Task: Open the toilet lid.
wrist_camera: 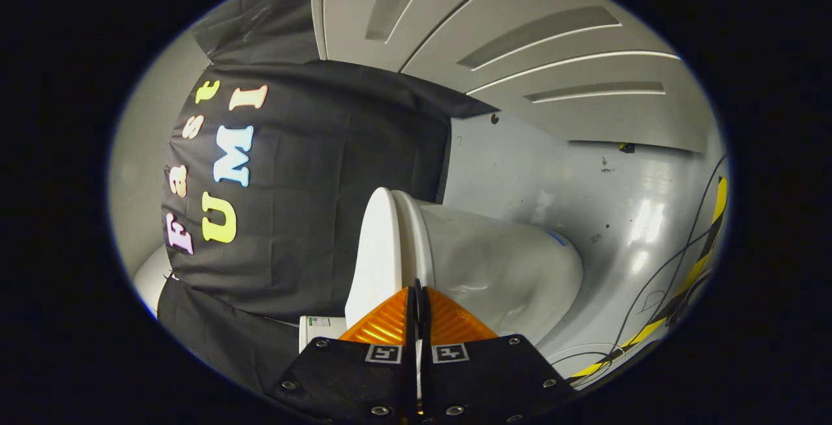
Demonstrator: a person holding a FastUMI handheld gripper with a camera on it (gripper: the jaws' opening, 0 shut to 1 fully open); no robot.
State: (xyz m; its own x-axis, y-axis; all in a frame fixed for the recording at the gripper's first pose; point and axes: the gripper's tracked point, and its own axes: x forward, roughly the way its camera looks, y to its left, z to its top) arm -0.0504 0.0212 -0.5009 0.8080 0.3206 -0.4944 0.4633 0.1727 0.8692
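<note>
The view is rolled on its side, so the white toilet appears lying sideways just beyond my fingers. Its lid (377, 249) lies flat against the seat (416, 233), with the bowl (504, 269) on the seat's other side. My gripper (418, 292) is shut, fingers pressed together with only a thin dark slit between them. The tips sit right at the lid and seat rim, where the two meet. Nothing shows between the fingers. I cannot tell whether the tips touch the rim.
A white cistern (322, 331) sits by the lid's hinge end, against the black cloth wall (312, 171). Grey floor (585, 178) stretches beyond the bowl, with dark cables (676, 269) and yellow-black tape (705, 249) along its edge. Grey panelled wall (494, 28) stands behind.
</note>
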